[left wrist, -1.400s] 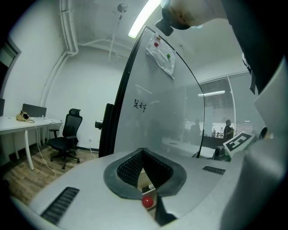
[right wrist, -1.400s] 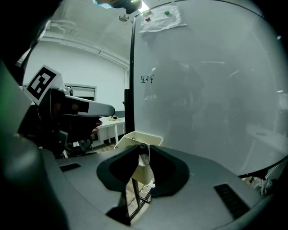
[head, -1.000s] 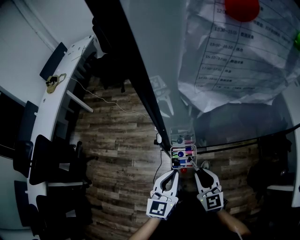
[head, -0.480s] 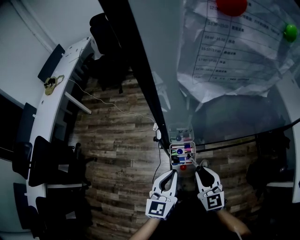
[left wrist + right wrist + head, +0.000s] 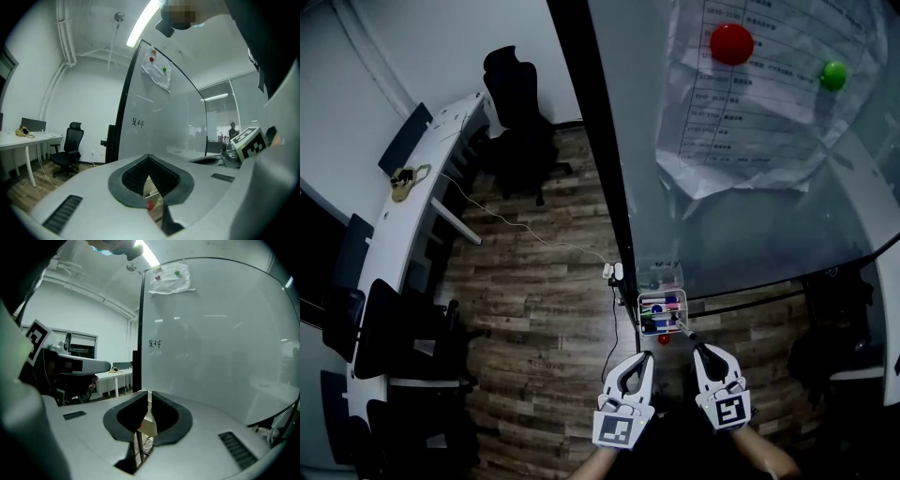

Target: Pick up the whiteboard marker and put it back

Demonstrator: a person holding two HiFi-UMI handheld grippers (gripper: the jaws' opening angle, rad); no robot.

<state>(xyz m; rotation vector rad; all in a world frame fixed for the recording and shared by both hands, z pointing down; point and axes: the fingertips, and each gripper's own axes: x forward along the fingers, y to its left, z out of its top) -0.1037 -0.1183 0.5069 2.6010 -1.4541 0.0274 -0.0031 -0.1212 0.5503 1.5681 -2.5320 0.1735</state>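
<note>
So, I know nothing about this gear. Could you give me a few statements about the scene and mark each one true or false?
1. A red magnet and a green magnet sit on the paper on the whiteboard. True.
2. The right gripper is empty. False: it is shut on the whiteboard marker.
3. The marker tray sits on the white desk. False: it is at the whiteboard's lower edge.
4. A black office chair stands by the desk's far end. True.
5. The left gripper holds a marker. False: its jaws are together on nothing.
</note>
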